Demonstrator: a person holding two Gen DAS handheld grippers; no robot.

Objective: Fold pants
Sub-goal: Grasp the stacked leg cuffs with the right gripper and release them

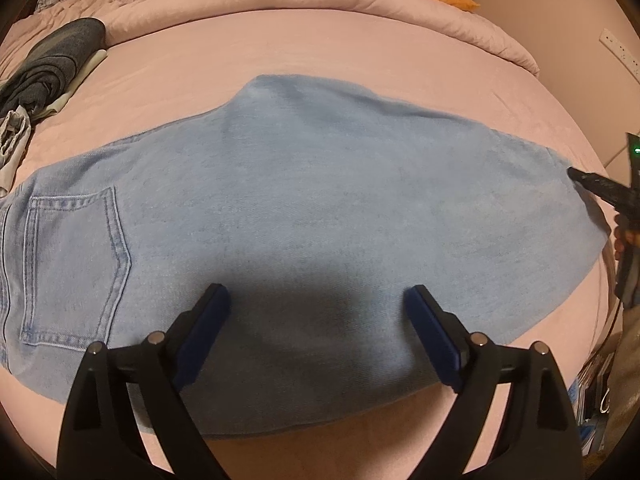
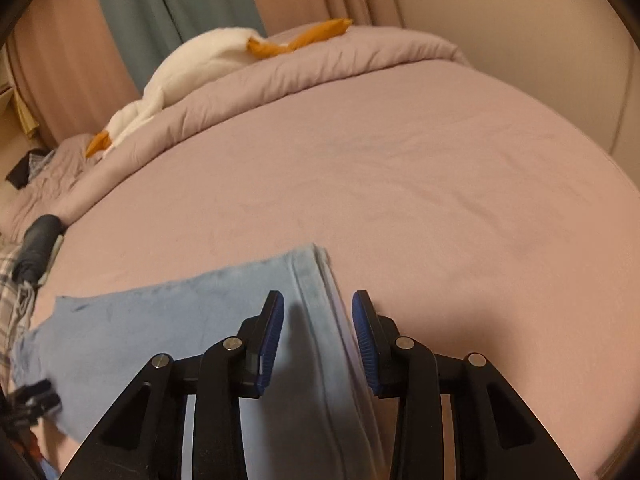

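Light blue jeans (image 1: 304,200) lie flat and folded lengthwise on the pink bed sheet (image 1: 240,60), with a back pocket (image 1: 76,264) at the left. My left gripper (image 1: 318,290) hangs wide open above the near edge of the jeans, and nothing is between its pads. In the right wrist view, my right gripper (image 2: 318,294) stands open over the folded leg end of the jeans (image 2: 200,320). The layered edge runs under the gap, and the pads do not press on it. The right gripper also shows as a black tip (image 1: 600,188) at the jeans' right end.
A dark grey garment pile (image 1: 52,68) lies at the far left of the bed. A rolled pink duvet (image 1: 360,4) and a white plush toy with orange feet (image 2: 192,60) sit at the back. Plaid cloth (image 2: 12,292) lies at the left edge, and bare sheet (image 2: 440,200) spreads to the right.
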